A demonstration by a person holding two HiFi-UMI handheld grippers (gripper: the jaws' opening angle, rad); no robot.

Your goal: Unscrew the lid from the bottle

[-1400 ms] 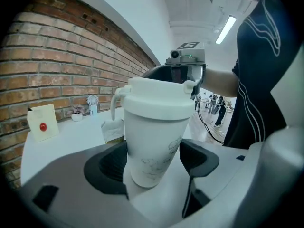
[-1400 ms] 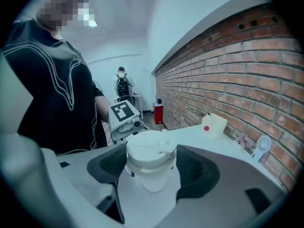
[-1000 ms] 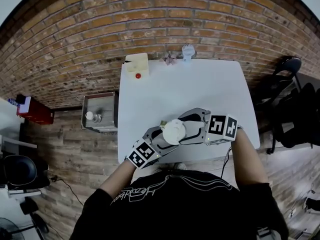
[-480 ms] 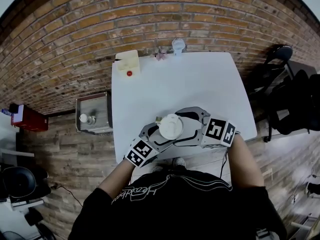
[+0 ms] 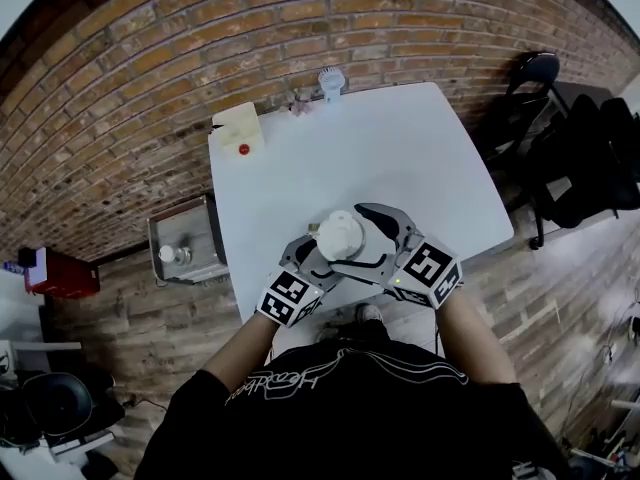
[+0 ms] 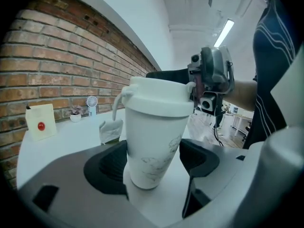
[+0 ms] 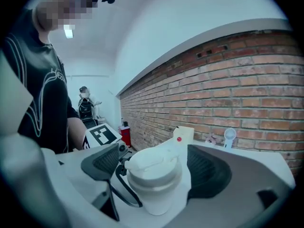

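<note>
A white bottle (image 6: pixel 153 144) with a white looped lid (image 6: pixel 159 98) stands upright near the front edge of the white table (image 5: pixel 400 158). My left gripper (image 6: pixel 152 164) is shut on the bottle's lower body, with a dark pad on each side. My right gripper (image 7: pixel 154 167) straddles the lid (image 7: pixel 152 164) from the other side. Its jaws have just been opening, and its pads (image 7: pixel 208 171) stand clear of the lid. In the head view the lid (image 5: pixel 340 234) sits between the left gripper (image 5: pixel 320 260) and the right gripper (image 5: pixel 364 240).
A small packet (image 6: pixel 111 129) lies just behind the bottle. A cream box with a red dot (image 5: pixel 240 128), a tiny plant (image 5: pixel 300 104) and a small white fan (image 5: pixel 331 81) line the table's far edge by the brick wall. A metal bin (image 5: pixel 185 236) stands left, a chair (image 5: pixel 570 138) right.
The right gripper has rolled around the lid and its jaws now stand wider, off the lid. The left gripper and bottle have stayed put. The head camera has shifted.
</note>
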